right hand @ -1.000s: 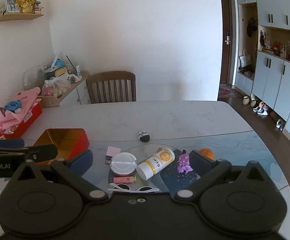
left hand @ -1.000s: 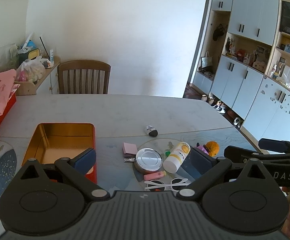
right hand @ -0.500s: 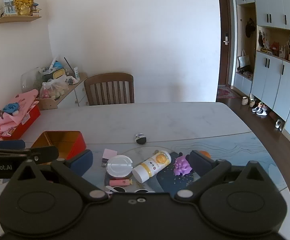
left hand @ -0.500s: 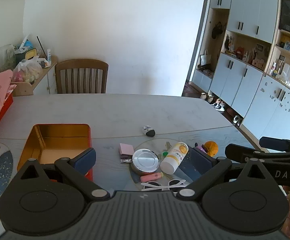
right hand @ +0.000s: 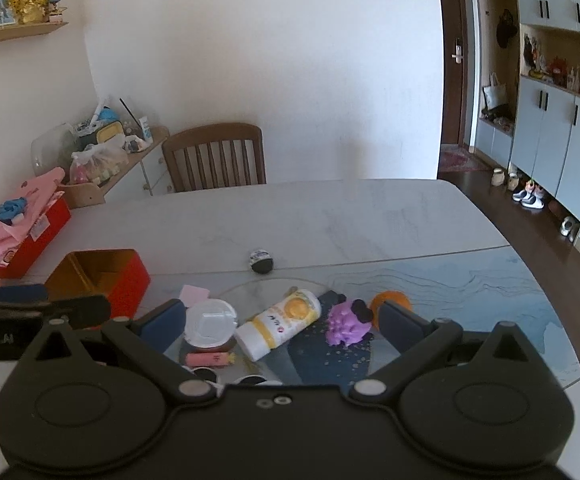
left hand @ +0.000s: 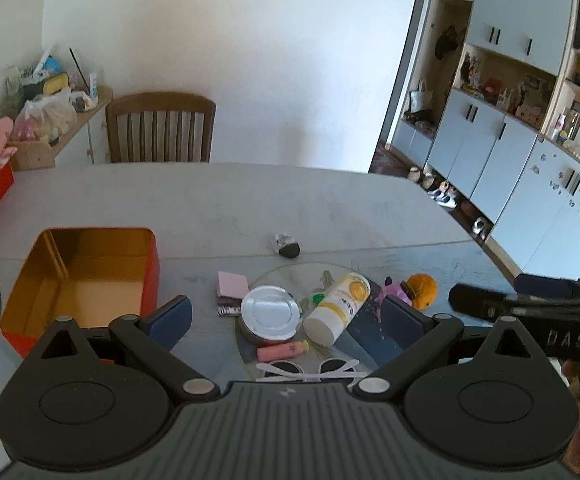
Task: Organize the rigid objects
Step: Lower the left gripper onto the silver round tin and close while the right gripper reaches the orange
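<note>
A red tin box (left hand: 78, 280) (right hand: 102, 280) with a gold inside stands open at the left of the table. Right of it lie a round silver-lidded tin (left hand: 271, 314) (right hand: 210, 326), a white and yellow bottle (left hand: 337, 304) (right hand: 280, 324) on its side, a pink tube (left hand: 282, 350) (right hand: 209, 359), white sunglasses (left hand: 309, 368), a pink pad (left hand: 232, 285), a purple toy (right hand: 347, 322) and an orange ball (left hand: 421, 290) (right hand: 389, 302). A small black and white object (left hand: 286, 245) (right hand: 261, 262) lies farther back. My left gripper (left hand: 286, 318) and right gripper (right hand: 282, 322) both hover open above the pile, holding nothing.
A wooden chair (left hand: 161, 128) stands at the table's far edge. A red box with pink cloth (right hand: 18, 220) sits at far left. A cluttered sideboard (right hand: 106, 148) lines the left wall. White cabinets (left hand: 509, 140) and shoes on the floor fill the right side.
Both grippers have drifted a little to the right and closer over the pile; their jaws stay open. Nothing on the table has moved.
</note>
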A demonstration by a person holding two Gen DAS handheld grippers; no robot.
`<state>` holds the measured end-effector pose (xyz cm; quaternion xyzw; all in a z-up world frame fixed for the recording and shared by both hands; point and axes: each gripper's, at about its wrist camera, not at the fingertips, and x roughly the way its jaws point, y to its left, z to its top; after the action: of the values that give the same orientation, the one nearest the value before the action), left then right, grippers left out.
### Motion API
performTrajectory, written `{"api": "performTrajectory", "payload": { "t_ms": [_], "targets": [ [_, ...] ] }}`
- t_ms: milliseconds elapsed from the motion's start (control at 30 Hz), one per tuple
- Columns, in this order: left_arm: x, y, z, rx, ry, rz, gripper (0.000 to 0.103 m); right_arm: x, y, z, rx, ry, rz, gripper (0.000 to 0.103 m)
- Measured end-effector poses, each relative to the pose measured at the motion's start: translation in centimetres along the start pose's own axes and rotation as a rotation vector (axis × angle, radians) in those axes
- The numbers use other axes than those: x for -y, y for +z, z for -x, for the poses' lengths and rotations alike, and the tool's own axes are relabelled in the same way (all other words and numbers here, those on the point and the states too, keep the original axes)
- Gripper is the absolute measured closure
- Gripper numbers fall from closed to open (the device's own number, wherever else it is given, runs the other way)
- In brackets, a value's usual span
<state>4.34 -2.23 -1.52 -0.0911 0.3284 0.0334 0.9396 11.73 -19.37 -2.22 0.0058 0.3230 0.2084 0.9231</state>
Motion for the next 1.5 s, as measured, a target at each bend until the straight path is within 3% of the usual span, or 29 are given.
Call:
{"api": "performTrajectory", "payload": {
  "t_ms": [467, 733, 1100, 1267, 1500],
  "targets": [
    [-0.7, -0.1, -4.8, -0.093, 0.056, 0.093, 0.002, 6.5, 0.3, -5.0, -0.082, -0.021, -0.006, 0.001],
    [-0.1, 0.4, -10.0, -0.14, 0.12, 0.072, 0.002, 9.2, 0.8, -8.8, -0.15, -0.002, 0.059, 0.005],
    [0.1, 0.8, -16.7, -0.223, 0.211, 0.087, 0.002, 11.9, 1.7, -13.2, -0.215, 0.001, 0.065, 0.017],
    [0.9, 0.7, -19.3, -0.257, 0.237, 0.059, 0.002, 12.1, 1.4, -14.6, -0.253, 0.046, 0.122, 0.025],
    [0.7, 0.8, -21.3, -0.297, 0.271, 0.113, 0.002, 13.1, 1.1, -15.2, -0.304, 0.117, 0.181, 0.028]
  ]
}}
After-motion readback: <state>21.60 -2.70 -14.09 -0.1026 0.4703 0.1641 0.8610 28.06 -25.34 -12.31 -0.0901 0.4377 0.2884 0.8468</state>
